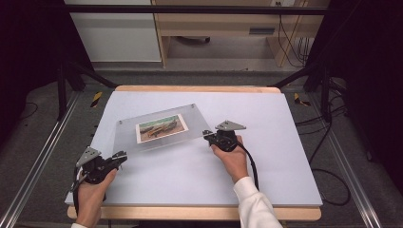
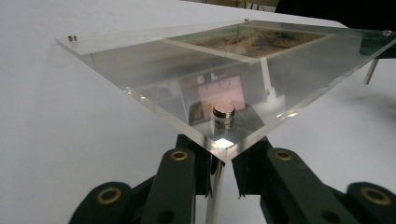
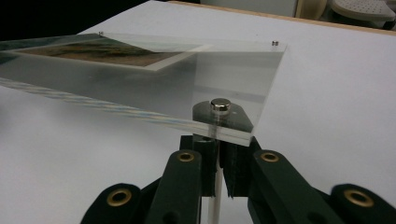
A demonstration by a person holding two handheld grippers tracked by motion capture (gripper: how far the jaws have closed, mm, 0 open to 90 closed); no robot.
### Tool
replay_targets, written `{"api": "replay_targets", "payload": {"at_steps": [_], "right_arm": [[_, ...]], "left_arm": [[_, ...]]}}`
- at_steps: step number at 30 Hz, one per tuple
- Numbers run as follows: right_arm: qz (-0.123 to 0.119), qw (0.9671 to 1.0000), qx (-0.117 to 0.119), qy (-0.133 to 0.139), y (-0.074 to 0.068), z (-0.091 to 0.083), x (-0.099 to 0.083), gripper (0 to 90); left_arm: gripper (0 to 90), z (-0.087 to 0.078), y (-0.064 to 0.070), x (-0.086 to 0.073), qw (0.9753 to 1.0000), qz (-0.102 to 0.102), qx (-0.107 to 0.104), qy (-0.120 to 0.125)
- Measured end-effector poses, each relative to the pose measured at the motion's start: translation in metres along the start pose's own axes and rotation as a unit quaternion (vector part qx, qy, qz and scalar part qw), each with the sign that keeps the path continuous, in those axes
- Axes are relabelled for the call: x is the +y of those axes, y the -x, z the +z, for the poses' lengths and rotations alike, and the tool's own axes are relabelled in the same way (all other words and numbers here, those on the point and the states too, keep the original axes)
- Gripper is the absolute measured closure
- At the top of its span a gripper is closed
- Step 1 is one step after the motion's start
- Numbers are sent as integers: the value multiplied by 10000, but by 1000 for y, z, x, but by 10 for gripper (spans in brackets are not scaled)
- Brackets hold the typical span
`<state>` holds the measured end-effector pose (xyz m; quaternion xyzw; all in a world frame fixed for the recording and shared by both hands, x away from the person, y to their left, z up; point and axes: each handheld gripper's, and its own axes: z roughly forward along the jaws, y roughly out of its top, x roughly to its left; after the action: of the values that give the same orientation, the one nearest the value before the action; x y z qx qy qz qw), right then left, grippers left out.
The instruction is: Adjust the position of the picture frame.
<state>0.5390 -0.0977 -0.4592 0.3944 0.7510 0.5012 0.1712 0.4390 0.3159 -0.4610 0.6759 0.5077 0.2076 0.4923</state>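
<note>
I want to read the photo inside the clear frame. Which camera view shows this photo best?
The high view: it looks down on the photo, showing it whole inside the clear frame. Both gripper views see it from a low angle, foreshortened along the frame's top, with part cut off.

A clear acrylic photo frame sits mid-frame in the high view, a landscape photo sandwiched at its centre. It stands level on thin metal legs above the desk, silver studs at its corners.
</note>
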Motion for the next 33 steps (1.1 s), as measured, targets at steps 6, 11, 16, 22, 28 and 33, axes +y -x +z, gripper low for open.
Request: {"api": "replay_targets", "payload": {"at_steps": [6, 11, 16, 22, 28, 33], "right_arm": [[30, 10000, 1, -32, -1, 1, -1, 849], [84, 9999, 59, -34, -2, 5, -1, 809], [111, 9999, -10, -32, -2, 7, -2, 845], [37, 9999, -14, -111, -2, 7, -1, 847], [44, 9999, -5, -140, -4, 8, -1, 848], [40, 10000, -65, -18, -6, 6, 2, 849]], "left_arm": [[820, 0, -4, 0, 9998, -144, -99, 48], [836, 0, -3, 0, 9999, -98, -48, -19], [835, 0, -3, 0, 10000, -70, -32, -32], [771, 3, -2, 0, 10000, 24, 42, -61], [833, 8, -6, 3, 10000, 16, 20, -85], [838, 3, -3, 8, 9999, 115, 80, 12]]}}
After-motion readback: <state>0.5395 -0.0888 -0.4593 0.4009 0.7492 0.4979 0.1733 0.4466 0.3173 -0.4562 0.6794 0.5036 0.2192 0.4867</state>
